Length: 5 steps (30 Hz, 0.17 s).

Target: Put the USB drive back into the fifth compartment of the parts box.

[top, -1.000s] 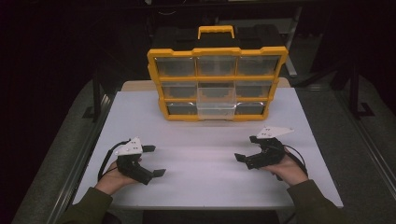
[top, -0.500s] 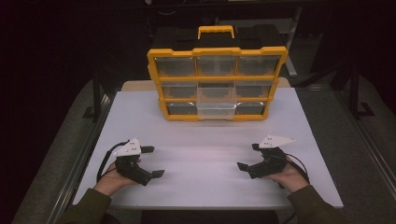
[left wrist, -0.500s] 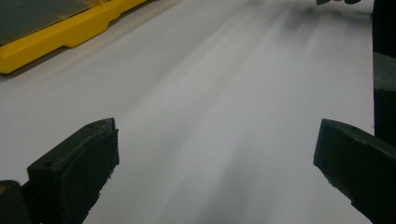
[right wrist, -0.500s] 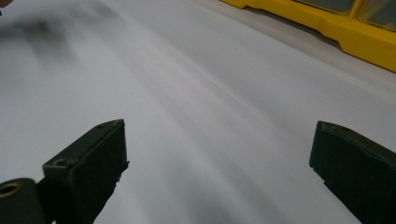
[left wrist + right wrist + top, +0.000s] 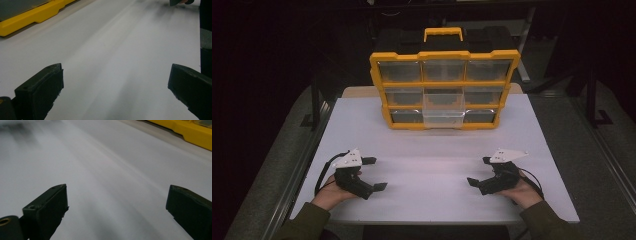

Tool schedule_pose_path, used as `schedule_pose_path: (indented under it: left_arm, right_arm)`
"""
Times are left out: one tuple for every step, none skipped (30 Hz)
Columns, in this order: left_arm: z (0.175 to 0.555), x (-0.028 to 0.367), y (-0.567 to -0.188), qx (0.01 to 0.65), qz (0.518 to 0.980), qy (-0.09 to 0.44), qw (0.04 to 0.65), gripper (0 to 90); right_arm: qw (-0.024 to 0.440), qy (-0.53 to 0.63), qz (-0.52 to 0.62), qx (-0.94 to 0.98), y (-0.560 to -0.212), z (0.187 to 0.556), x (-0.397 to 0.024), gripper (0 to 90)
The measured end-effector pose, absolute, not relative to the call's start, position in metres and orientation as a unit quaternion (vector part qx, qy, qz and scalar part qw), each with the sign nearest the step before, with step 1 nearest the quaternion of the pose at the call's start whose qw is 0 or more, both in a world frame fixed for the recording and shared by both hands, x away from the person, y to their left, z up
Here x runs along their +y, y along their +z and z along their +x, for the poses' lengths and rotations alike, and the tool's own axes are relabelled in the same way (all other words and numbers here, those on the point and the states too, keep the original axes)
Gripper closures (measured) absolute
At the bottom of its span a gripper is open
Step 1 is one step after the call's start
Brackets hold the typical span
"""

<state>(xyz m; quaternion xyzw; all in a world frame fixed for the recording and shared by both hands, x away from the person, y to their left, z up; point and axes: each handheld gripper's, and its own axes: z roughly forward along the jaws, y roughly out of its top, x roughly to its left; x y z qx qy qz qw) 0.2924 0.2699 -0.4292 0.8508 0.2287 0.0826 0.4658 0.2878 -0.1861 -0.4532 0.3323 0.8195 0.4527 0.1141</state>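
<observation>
Left gripper [image 5: 373,173]: held in the person's left hand [image 5: 332,192] near the front left of the table; jaws spread wide, nothing between them; jaws point toward the table's middle.
Right gripper [image 5: 479,170]: held in the person's right hand [image 5: 523,192] near the front right; jaws spread wide and empty, pointing toward the table's middle.
Spacing: the two grippers are well apart, with bare tabletop between them.
Table [image 5: 432,150]: white surface; both grippers sit low over it.
Organizer [image 5: 444,90]: yellow-framed drawer case with a yellow handle, upright at the far middle of the table, well apart from both grippers.
Drawer [image 5: 443,111]: clear, middle column, pulled out toward the person.
</observation>
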Motion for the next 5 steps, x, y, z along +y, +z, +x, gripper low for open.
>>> schedule_pose_path:
  left_arm:
    - [0.2926,0.2699,-0.4294,0.228,0.852,0.083,0.465,0.0]
    - [0.2927,0.2699,-0.4299,0.229,0.852,0.082,0.464,0.0]
    - [0.2929,0.2699,-0.4304,0.229,0.853,0.081,0.462,0.0]
    - [0.293,0.2696,-0.4314,0.231,0.854,0.081,0.459,0.0]
    - [0.293,0.2696,-0.4314,0.231,0.854,0.081,0.459,0.0]
  right_arm:
    - [0.115,0.451,0.333,0.82,-0.4535,0.2878,-0.1861,3.2]
    - [0.117,0.45,0.332,0.821,-0.4536,0.2879,-0.1862,3.2]
    - [0.119,0.447,0.332,0.822,-0.4539,0.2879,-0.1861,3.2]
    - [0.121,0.445,0.332,0.823,-0.4543,0.288,-0.1859,3.2]
    - [0.121,0.445,0.332,0.823,-0.4543,0.288,-0.1859,3.2]
